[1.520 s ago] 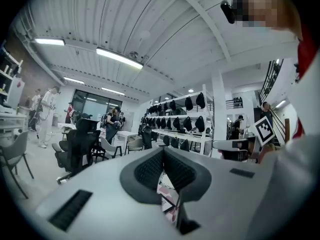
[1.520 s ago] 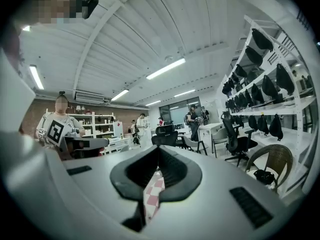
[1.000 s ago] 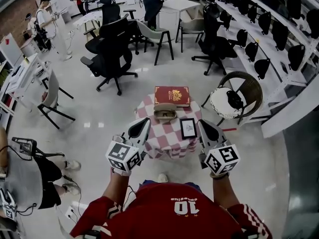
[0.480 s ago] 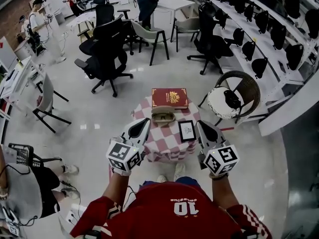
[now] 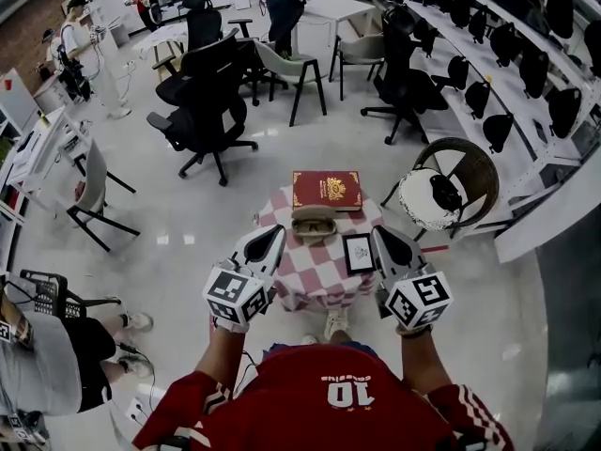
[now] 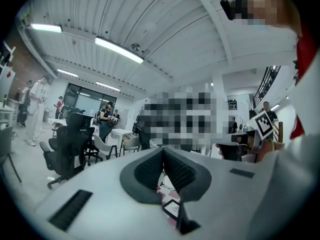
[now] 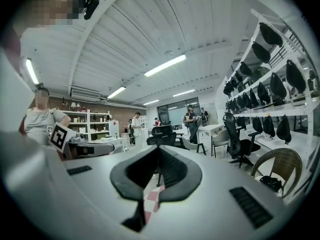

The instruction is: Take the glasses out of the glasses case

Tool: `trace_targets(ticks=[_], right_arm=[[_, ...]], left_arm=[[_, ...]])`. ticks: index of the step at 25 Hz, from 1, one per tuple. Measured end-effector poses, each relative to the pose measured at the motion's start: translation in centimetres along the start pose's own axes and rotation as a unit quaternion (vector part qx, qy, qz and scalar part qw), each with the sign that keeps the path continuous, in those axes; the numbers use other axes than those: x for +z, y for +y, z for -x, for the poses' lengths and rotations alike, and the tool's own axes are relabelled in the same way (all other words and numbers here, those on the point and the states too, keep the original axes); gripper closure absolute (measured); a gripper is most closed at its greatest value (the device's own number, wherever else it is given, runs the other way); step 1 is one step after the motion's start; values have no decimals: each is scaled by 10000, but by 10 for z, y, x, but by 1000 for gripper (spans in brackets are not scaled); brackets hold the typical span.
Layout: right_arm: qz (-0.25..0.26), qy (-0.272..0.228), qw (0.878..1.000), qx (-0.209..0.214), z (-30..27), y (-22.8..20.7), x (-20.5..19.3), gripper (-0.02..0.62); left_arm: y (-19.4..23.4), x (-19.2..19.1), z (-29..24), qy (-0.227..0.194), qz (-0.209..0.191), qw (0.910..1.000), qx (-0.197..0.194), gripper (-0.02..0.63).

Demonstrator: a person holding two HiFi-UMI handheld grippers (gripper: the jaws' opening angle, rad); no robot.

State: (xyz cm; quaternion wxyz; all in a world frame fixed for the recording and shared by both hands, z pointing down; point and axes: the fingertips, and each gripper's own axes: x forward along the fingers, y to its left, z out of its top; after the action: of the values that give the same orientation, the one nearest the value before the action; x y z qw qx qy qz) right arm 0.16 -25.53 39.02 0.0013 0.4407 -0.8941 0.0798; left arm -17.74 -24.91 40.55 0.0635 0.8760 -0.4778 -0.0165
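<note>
Hovering at the near rim of the round red-and-white checked desk, the left gripper at 8 o'clock and the right gripper at 4 o'clock are both pressed together, empty. The tan oblong glasses case lies toward 12 o'clock, just before a dark red gold-crested book.

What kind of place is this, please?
Most likely an open office or lab workspace: black swivel chairs, long white wall shelves lined with black objects, and a small checkered table.

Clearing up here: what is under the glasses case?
A red-and-white checked cloth lies under the glasses case. The cloth covers the tabletop, which cannot be seen.
</note>
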Motion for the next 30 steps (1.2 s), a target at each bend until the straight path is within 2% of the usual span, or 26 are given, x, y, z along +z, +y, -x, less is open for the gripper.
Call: trace_targets(ticks=[8, 12, 15, 20, 30], right_arm=[[-56, -40, 10000, -7, -7, -13, 1, 578], [-51, -30, 10000, -2, -12, -15, -1, 578], [-55, -12, 10000, 14, -14, -14, -3, 578], [-109, 57, 9999, 7, -17, -19, -7, 578], [-145, 198, 9997, -33, -32, -40, -20, 578]], left_arm=[[3, -4, -17, 61, -132, 9999, 28, 597], [6, -7, -24, 155, -369, 9992, -3, 595], [8, -11, -32, 233, -528, 9983, -43, 540], [12, -23, -45, 395, -804, 9959, -120, 519], [29, -94, -87, 1099, -1403, 9829, -462, 486]])
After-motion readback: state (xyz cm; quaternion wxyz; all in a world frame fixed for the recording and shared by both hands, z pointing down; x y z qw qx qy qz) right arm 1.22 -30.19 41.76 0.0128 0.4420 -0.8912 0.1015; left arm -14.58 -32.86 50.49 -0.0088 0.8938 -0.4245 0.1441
